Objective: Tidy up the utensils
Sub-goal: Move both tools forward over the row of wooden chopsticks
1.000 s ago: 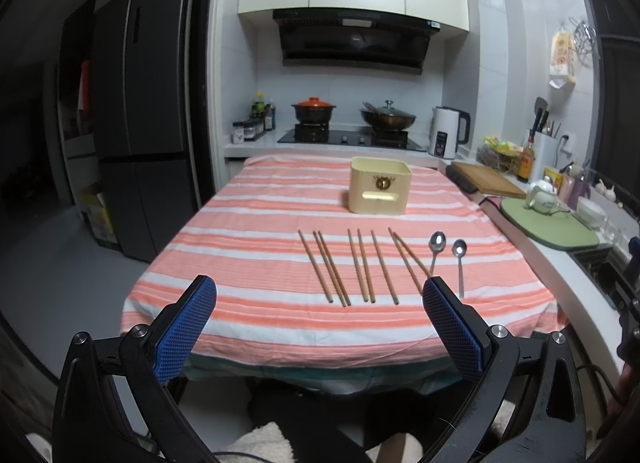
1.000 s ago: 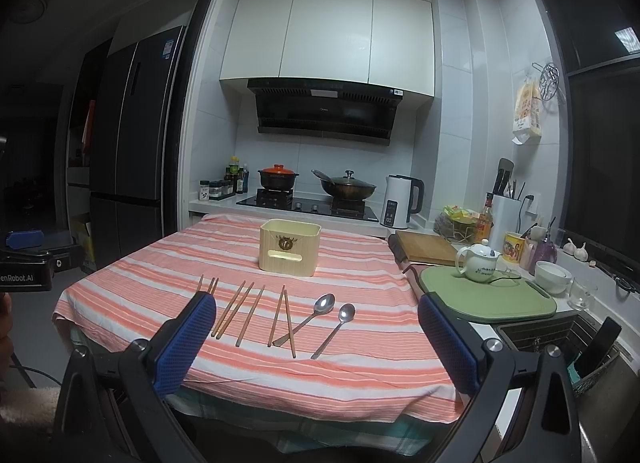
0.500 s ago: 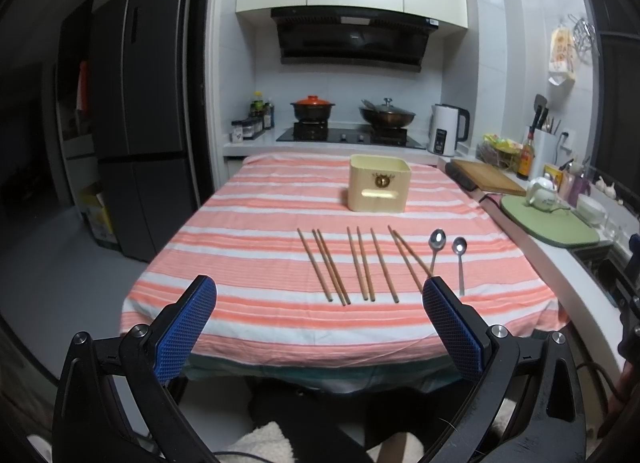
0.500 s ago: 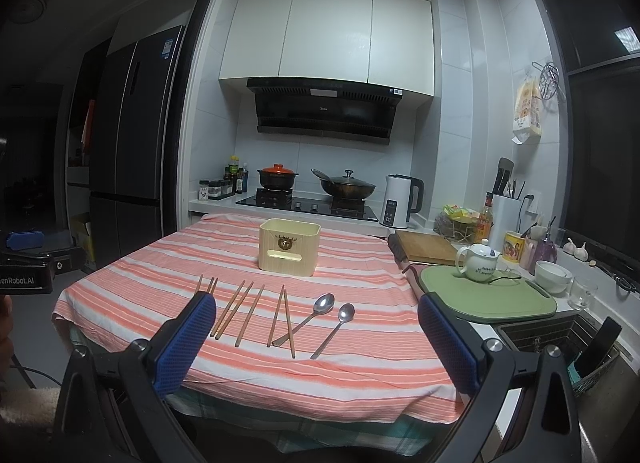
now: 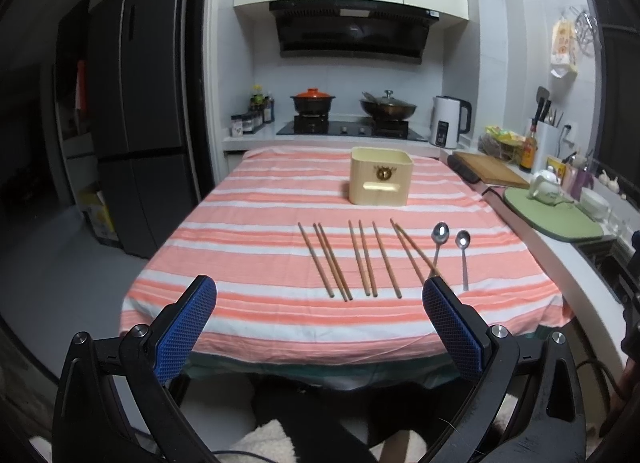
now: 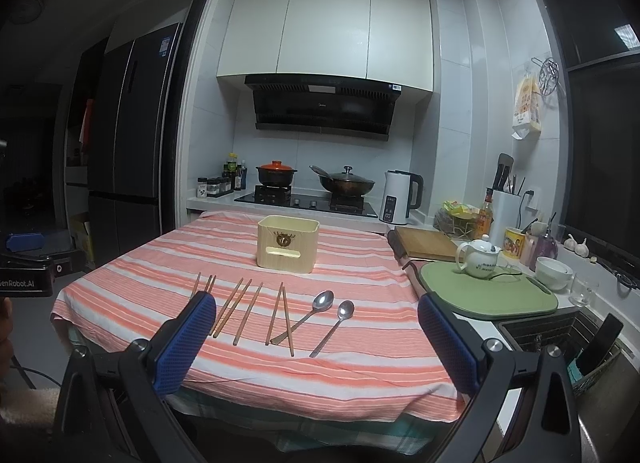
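Several wooden chopsticks (image 5: 362,257) lie side by side on the striped tablecloth (image 5: 248,247), with two metal spoons (image 5: 440,231) to their right. A cream utensil box (image 5: 380,181) stands behind them. In the right wrist view the chopsticks (image 6: 248,309), spoons (image 6: 323,301) and box (image 6: 287,243) show too. My left gripper (image 5: 320,295) is open and empty, before the table's near edge. My right gripper (image 6: 314,313) is open and empty, also short of the table.
A counter runs along the right with a green mat (image 6: 488,291), white teapot (image 6: 478,259), cutting board (image 6: 426,243) and sink (image 6: 560,335). A stove with pots (image 6: 276,175) and a kettle (image 6: 398,197) stands behind the table. A fridge (image 5: 136,111) is at left.
Both views are nearly unchanged. The left gripper view has drifted very slightly. Both grippers stay open.
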`<state>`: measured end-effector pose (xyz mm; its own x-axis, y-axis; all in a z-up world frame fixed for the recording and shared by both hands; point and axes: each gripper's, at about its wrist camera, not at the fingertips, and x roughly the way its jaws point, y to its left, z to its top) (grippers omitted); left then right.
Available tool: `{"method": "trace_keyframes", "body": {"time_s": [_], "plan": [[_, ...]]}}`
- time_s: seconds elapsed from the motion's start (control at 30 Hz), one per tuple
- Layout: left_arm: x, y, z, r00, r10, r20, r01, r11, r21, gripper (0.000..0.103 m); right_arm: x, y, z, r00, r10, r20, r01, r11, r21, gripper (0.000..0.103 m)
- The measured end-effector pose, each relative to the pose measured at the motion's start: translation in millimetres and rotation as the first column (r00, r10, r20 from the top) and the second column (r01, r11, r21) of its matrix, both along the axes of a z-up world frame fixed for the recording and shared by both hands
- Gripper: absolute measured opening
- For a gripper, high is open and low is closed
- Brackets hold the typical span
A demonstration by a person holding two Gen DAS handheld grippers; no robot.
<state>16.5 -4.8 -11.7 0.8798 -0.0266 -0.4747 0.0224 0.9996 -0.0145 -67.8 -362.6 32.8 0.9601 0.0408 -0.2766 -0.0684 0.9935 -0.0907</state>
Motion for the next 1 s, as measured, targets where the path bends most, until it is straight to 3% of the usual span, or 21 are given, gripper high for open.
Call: {"method": "trace_keyframes", "body": {"time_s": [0.33,0.57,0.77,1.0], "plan": [[16.0,-5.1,-6.4,0.999,0.009,-0.040,-0.008,1.000,0.025,0.103,17.0,-3.8,-8.7,0.991,-0.013,-0.131,0.006,0.999,-0.050,0.103],[43.1,1.9,-20.0,0.998,-0.016,-0.053,0.016,1.000,0.009,0.103,32.2,-6.6,-15.7,0.993,-0.028,-0.115,0.023,0.999,-0.041,0.103],[87.0,8.4,-64.8,0.984,-0.105,-0.146,0.104,0.994,-0.017,0.103,55.7,-21.2,-28.3,0.989,-0.074,-0.130,0.072,0.997,-0.023,0.103],[133.5,2.5,-114.6,0.976,-0.077,-0.203,0.082,0.996,0.018,0.103,88.9,-27.8,-53.8,0.982,-0.103,-0.156,0.096,0.994,-0.056,0.103]]}}
